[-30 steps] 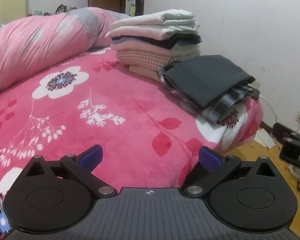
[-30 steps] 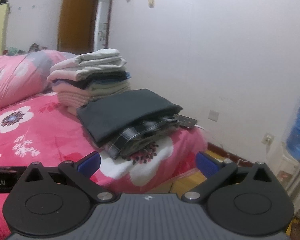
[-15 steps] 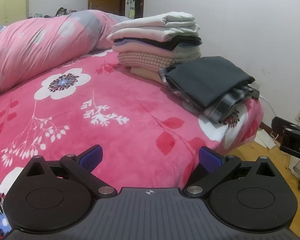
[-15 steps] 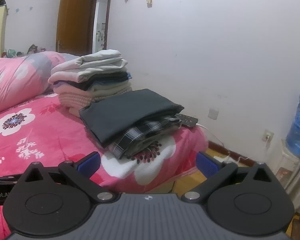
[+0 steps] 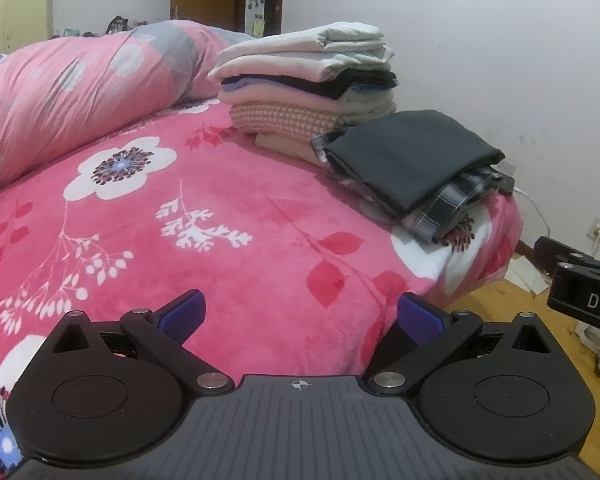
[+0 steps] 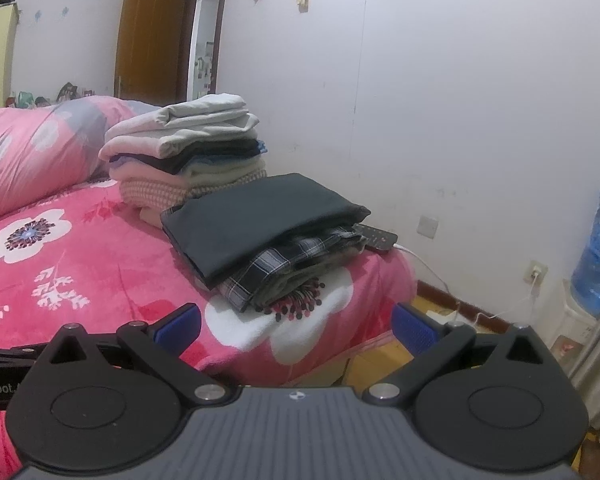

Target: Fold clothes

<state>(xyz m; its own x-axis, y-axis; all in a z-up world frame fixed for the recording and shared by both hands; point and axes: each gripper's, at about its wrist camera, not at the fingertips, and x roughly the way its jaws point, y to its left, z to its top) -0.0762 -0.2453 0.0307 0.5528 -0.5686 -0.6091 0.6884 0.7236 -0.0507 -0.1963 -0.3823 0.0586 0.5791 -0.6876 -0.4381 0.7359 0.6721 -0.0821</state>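
The left gripper (image 5: 299, 314) hovers over the pink floral fleece blanket (image 5: 228, 216), blue-padded jaws spread wide, gripping nothing; the right gripper (image 6: 296, 324) is equally wide and empty; the tall stack of folded pastel clothes (image 5: 306, 80) sits near the bed's far edge; just beside it lies the folded dark grey garment (image 6: 256, 220) atop a plaid one (image 6: 284, 262).

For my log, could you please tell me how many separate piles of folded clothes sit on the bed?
2: a tall pile near the pillow, and a low dark pile beside it at the bed's corner.
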